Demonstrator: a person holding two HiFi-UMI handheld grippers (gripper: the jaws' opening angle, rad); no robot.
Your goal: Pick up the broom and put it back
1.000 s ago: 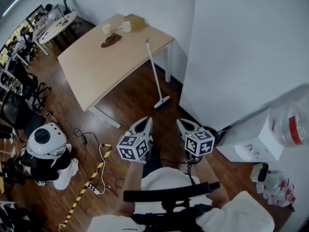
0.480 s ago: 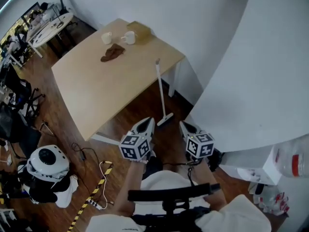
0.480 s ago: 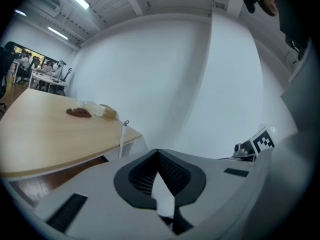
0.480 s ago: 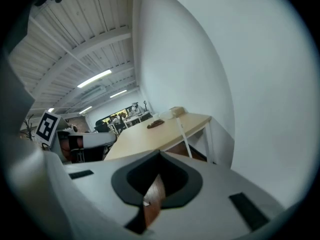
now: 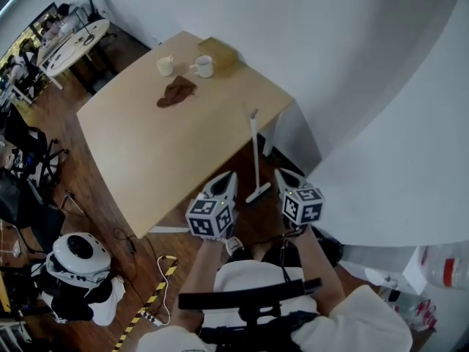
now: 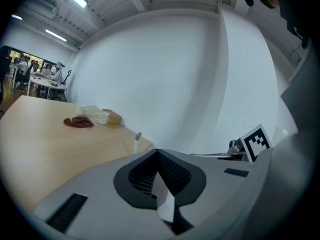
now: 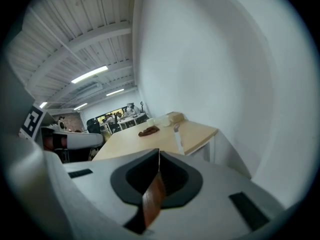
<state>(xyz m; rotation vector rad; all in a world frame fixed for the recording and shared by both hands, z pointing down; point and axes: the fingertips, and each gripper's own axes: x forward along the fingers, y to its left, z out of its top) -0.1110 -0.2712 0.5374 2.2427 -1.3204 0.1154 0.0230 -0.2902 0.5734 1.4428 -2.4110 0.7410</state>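
Got closer: the broom (image 5: 255,152) leans upright on the desk (image 5: 146,138) just ahead, between the left gripper (image 5: 229,175) (jaws shut) and the slightly nearer right gripper (image 5: 283,173) (jaws opening, empty).

I get an evenly bright room: ceiling strip lights (image 7: 90,74) wash the white wall (image 5: 352,50) nearly flat, and the table (image 5: 146,145) shows no glare. Shadows are faint. Both gripper views bulge like fisheyes inside black rounded corners, with the nearest foreground soft and slightly unfocused.
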